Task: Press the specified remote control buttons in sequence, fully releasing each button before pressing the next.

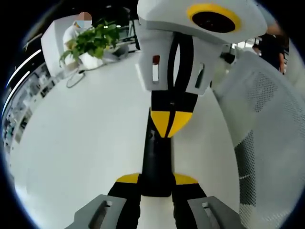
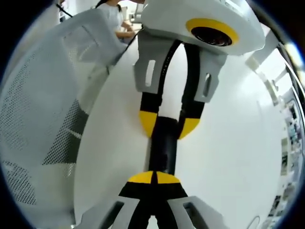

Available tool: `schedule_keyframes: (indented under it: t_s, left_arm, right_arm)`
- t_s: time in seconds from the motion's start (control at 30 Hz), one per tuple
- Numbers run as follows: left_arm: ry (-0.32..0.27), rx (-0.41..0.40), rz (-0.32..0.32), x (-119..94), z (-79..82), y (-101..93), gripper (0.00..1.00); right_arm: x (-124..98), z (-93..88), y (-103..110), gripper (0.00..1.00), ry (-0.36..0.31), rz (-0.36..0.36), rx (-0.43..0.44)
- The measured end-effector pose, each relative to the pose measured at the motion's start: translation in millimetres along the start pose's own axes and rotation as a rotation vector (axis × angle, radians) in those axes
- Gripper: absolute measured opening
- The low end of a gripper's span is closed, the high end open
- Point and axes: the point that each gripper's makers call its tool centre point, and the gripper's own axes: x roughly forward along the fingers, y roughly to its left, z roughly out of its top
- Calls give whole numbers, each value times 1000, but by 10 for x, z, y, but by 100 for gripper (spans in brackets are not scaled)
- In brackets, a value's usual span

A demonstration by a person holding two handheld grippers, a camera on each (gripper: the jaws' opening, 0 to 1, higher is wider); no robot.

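Jaws of the left gripper (image 1: pixel 156 179) stand apart and clasp the near end of the black remote control (image 1: pixel 156 162), while in the right gripper view the right gripper (image 2: pixel 153 177) has its yellow tips closed together, touching the other end of the remote control (image 2: pixel 163 145). Its long axis runs straight from one gripper to the other, above the white counter (image 1: pixel 86 143). Beside them stands a white mesh chair (image 1: pixel 267 124), and a green plant (image 1: pixel 93 40) is at the far edge.
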Motion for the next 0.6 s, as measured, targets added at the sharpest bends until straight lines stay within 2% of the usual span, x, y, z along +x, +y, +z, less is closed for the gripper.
schedule_keyframes:
  t_s: [0.23, 0.6]
  left_arm:
    - [2, 0, 0, 1, -4, 8, 23]
    - [2, -2, 3, 7, -11, 12, 23]
  right_arm:
    - [4, -4, -4, 0, 0, -3, -13]
    - [-23, -18, -19, 0, -20, 9, 25]
